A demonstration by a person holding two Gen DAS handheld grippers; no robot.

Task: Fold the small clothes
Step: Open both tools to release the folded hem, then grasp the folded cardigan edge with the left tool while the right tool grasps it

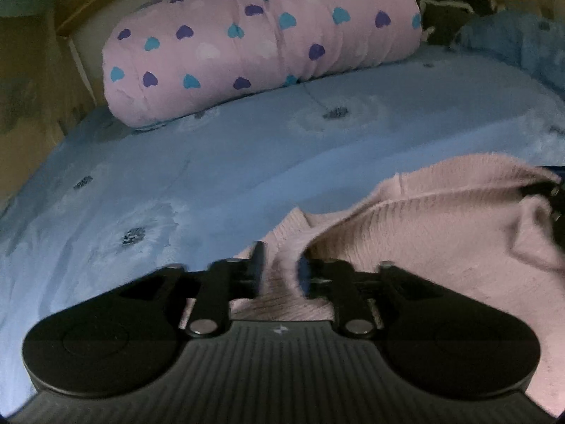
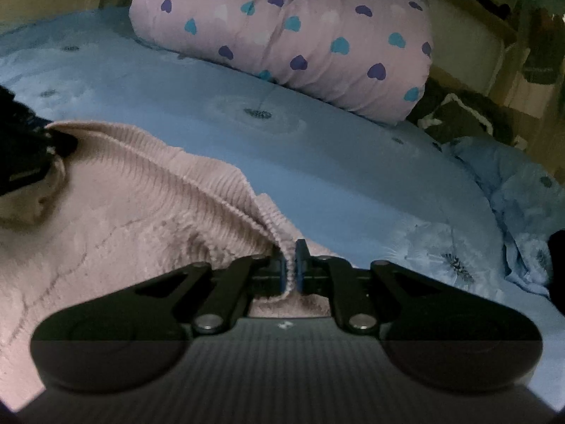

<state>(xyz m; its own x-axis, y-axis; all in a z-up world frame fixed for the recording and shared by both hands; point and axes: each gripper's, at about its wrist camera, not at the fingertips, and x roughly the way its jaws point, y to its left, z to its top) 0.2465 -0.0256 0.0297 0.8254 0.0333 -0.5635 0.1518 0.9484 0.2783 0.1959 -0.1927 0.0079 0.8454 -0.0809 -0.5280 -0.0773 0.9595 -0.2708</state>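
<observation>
Two fisheye cameras ride low over a bed spread with a pale blue flower-print cover (image 1: 247, 148), each looking forward and slightly down along its own black tongs. The left view sits close above the fuzzy pink knitted garment (image 1: 441, 233), which fills its right side; the right view has it on its left (image 2: 106, 219). Both share the rolled pink quilt with blue and purple hearts (image 1: 261, 35) (image 2: 293, 35) at the far end.
</observation>
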